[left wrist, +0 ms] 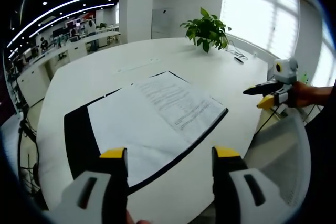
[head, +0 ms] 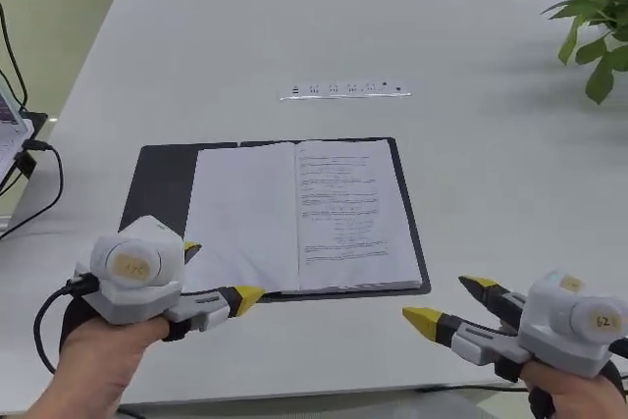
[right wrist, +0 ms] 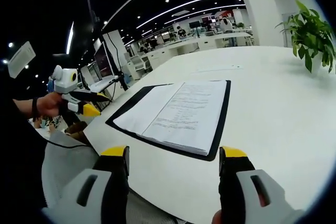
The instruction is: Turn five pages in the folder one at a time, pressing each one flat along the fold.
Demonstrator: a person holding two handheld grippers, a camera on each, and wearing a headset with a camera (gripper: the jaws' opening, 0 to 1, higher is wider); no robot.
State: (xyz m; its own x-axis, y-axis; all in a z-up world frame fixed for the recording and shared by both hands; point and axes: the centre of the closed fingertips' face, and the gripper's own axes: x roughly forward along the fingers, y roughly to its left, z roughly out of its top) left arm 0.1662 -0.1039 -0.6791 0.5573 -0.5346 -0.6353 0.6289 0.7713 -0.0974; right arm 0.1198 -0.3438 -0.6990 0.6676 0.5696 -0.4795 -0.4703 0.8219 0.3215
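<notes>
Right now the folder [head: 157, 183] is lying open and flat on the white worktop [head: 491, 144], near the front edge and between the two tools. Its black cover is showing along the left side and as a thin border around the paper. A blank page [head: 245, 218] is lying on the left of the fold and a printed page [head: 348, 213] on the right, both flat.

The left tool [head: 219, 272] is hovering over the folder's near left corner, its yellow-tipped jaws standing wide apart and gripping nothing; in the left gripper view [left wrist: 169, 153] the folder's near edge is showing in the gap between them. The right tool [head: 449, 301] is hanging just beside the folder's near right corner, off the paper, its jaws also spread wide and holding nothing; the right gripper view [right wrist: 173, 152] is looking across the printed page. Each tool is sitting in one of the person's hands.

A socket strip [head: 343, 90] is lying beyond the folder, and a green plant [head: 594, 17] is standing at the far right.
</notes>
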